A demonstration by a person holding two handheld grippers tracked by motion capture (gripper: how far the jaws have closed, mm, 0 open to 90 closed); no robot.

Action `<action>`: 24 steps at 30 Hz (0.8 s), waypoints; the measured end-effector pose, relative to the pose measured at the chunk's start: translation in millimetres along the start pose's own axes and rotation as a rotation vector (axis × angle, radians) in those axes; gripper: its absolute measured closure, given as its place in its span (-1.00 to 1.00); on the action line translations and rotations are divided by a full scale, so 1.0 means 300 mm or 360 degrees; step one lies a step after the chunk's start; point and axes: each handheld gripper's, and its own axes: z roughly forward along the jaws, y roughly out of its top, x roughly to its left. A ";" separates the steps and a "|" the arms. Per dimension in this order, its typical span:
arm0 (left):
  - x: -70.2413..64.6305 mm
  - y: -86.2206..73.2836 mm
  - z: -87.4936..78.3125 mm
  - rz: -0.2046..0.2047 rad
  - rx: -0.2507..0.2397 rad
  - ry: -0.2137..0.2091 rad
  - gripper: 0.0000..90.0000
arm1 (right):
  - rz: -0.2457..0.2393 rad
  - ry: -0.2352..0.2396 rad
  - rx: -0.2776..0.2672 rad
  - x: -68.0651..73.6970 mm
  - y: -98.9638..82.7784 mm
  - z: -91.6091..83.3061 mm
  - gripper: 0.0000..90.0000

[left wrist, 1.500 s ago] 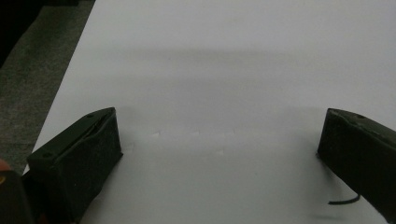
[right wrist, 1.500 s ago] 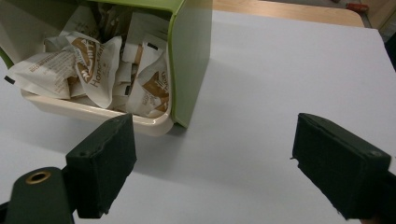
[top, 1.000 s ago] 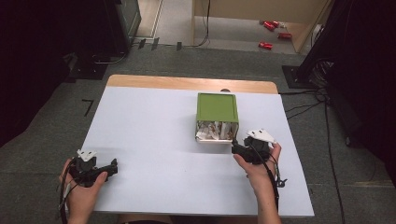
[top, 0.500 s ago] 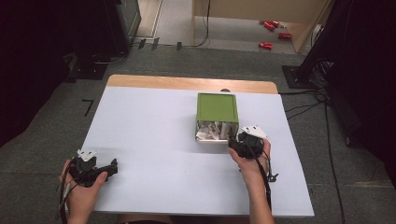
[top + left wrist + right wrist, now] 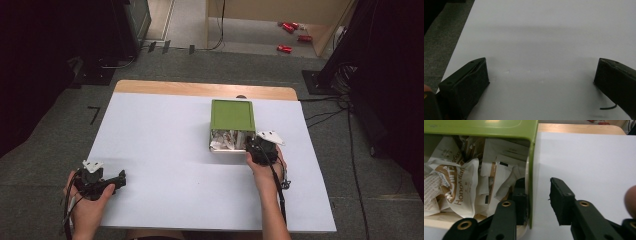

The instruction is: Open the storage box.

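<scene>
My right gripper (image 5: 537, 201) has just been closing; its jaws straddle the right wall of the green plastic box of white sachets (image 5: 231, 114), far right on the white bench (image 5: 165, 145). One jaw sits inside, the outer not touching. I'd seat deeper, squeeze square. Left gripper (image 5: 116, 178) idles near left, jaws wide, empty.

We stand in a recording lab: a white-topped counter (image 5: 165, 150) on grey carpet (image 5: 60, 145), black curtains (image 5: 45, 45) at both sides, cables (image 5: 340, 112) trailing across the floor and equipment stands (image 5: 320, 80) nearby.
</scene>
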 end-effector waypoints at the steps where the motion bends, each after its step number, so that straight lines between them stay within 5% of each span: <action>1: 0.000 0.000 0.000 0.0000 0.0000 0.0000 -1.00 | 0.0021 0.0013 0.0002 0.002 0.001 0.004 0.62; 24: 0.000 0.000 0.000 -0.0001 0.0000 -0.0001 -1.00 | 0.0046 0.0009 0.0024 0.017 -0.014 0.045 0.81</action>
